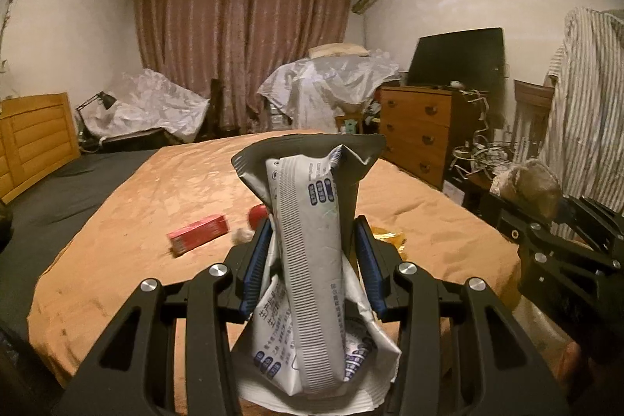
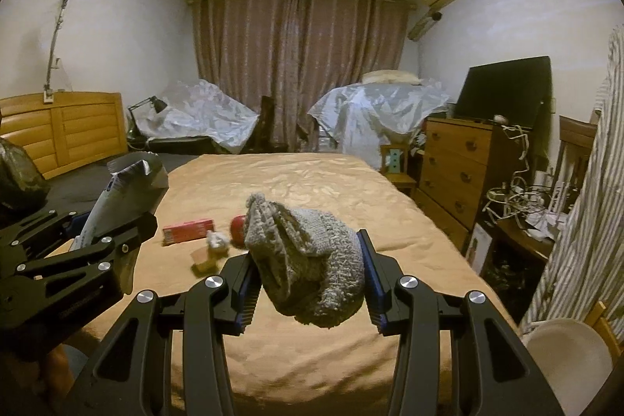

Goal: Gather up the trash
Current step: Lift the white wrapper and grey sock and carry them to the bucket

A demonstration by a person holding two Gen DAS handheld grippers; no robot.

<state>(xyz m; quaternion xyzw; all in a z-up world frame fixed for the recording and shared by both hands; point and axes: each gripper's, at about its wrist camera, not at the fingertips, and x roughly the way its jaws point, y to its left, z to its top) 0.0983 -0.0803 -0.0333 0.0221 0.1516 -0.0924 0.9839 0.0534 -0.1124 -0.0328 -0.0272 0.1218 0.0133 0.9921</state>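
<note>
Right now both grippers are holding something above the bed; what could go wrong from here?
1. The crumpled white wrapper in the left gripper is gripped low, with most of it standing free above the pads, so it could slip out.
2. The grey knitted item in the right gripper sags below the pads and may snag.
3. The red box, red object and crumpled scrap on the bed could be forgotten.

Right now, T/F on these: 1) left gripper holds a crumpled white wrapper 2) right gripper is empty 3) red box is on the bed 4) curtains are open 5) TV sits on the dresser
1) True: the left gripper is shut on the white wrapper.
2) False: the right gripper grips a grey knitted cloth.
3) True: the red box lies on the bed.
4) False: the curtains are drawn shut.
5) True: the TV stands on the dresser.
</note>
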